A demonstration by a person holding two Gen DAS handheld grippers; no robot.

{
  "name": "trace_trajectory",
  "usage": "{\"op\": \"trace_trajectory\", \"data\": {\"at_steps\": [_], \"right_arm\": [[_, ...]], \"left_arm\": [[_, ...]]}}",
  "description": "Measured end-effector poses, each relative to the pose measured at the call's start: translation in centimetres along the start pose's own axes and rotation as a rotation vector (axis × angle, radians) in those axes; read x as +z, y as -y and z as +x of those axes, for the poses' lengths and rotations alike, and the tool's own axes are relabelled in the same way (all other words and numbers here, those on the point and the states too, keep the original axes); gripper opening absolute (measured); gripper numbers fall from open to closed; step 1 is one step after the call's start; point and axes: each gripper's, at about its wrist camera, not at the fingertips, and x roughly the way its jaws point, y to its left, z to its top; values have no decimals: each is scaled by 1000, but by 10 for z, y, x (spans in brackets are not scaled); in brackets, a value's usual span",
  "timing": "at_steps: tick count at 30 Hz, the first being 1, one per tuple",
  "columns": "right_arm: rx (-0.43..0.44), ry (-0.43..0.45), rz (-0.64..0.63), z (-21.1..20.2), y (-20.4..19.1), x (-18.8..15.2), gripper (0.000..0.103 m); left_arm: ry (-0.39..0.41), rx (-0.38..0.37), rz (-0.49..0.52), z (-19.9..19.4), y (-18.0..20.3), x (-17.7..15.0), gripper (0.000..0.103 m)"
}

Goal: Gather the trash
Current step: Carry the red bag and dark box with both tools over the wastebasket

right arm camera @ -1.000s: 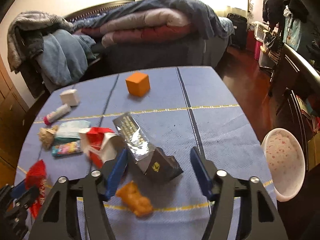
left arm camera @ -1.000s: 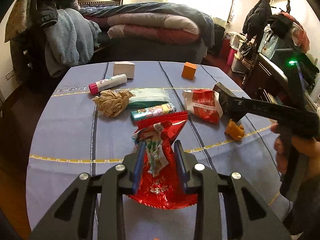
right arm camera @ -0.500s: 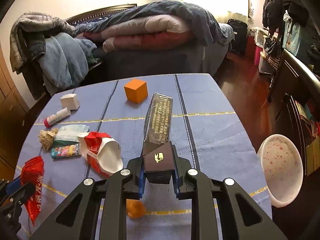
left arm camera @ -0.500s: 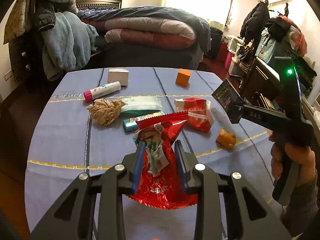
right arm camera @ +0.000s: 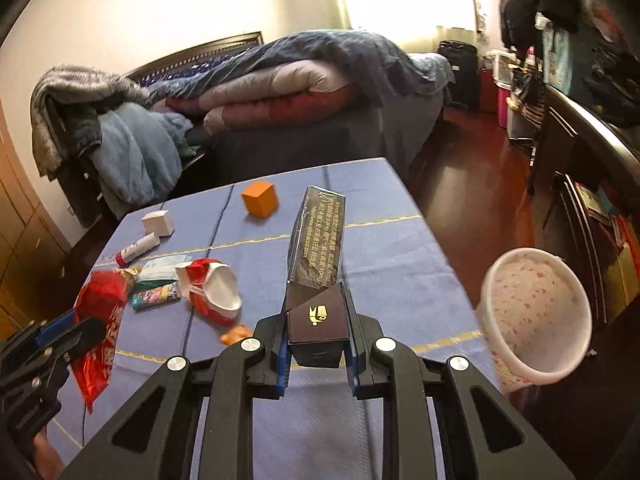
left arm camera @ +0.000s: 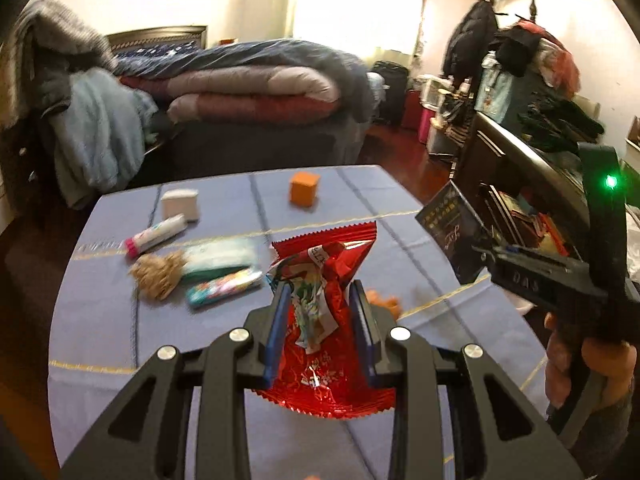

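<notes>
My left gripper (left arm camera: 320, 296) is shut on a red snack wrapper (left arm camera: 326, 292) and holds it above the blue table (left arm camera: 96, 320). The wrapper also shows in the right wrist view (right arm camera: 100, 320). My right gripper (right arm camera: 316, 312) is shut on a long dark box (right arm camera: 318, 252), lifted above the table; the box also shows in the left wrist view (left arm camera: 450, 226). A white bin (right arm camera: 536, 312) with a pink-speckled liner stands off the table's right edge.
On the table lie a red-and-white paper cup (right arm camera: 212, 288), a crumpled brown paper (left arm camera: 156, 276), a candy packet (left arm camera: 224, 288), a tissue pack (left arm camera: 220, 256), a glue stick (left arm camera: 156, 236), a white box (left arm camera: 180, 204), an orange cube (left arm camera: 305, 188) and an orange scrap (right arm camera: 236, 334). A bed stands behind.
My right gripper closed on the dark box and lifted it off the table. Both grippers have risen, and the left one still holds the red wrapper.
</notes>
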Motion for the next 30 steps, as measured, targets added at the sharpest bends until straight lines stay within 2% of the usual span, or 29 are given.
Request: {"op": "trace_trajectory", "data": {"at_steps": [13, 24, 30], "right_arm": [[-131, 64, 159, -46, 99, -13, 22], [-261, 98, 291, -65, 182, -25, 22], [-313, 102, 344, -62, 218, -30, 22]], "left_arm": [[27, -186, 176, 34, 111, 43, 32], [0, -330, 293, 84, 204, 61, 32], [-41, -374, 321, 121, 242, 68, 32]]}}
